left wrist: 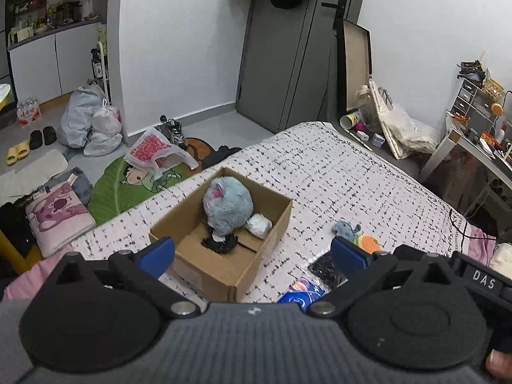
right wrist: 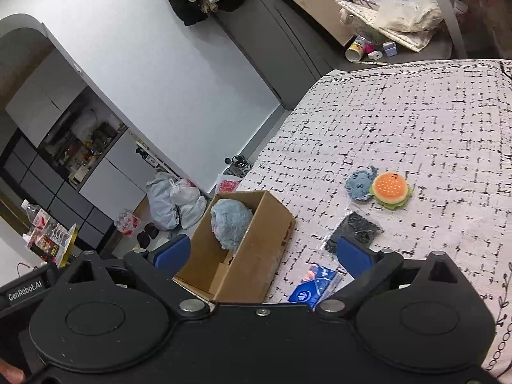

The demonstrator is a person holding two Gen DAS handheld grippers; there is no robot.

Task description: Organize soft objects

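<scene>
Blue-padded, the left gripper (left wrist: pixel 252 252) fills the bottom of the left wrist view, jaws spread wide with nothing between them. Beyond it a cardboard box (left wrist: pixel 204 265) sits on the checked bedspread (left wrist: pixel 352 176), holding a grey-blue plush ball (left wrist: pixel 228 206) and a small white bundle (left wrist: pixel 259 225). Right of the box lie a small blue plush (left wrist: pixel 345 228) and an orange burger plush (left wrist: pixel 368 244).

Seen from the right wrist, the right gripper (right wrist: pixel 264 254) is likewise wide open and empty, above the box (right wrist: pixel 256 256); the burger plush (right wrist: pixel 389 189) touches the blue plush (right wrist: pixel 360 185), with a black packet (right wrist: pixel 355 230) and a blue packet (right wrist: pixel 315 288) nearer.
</scene>
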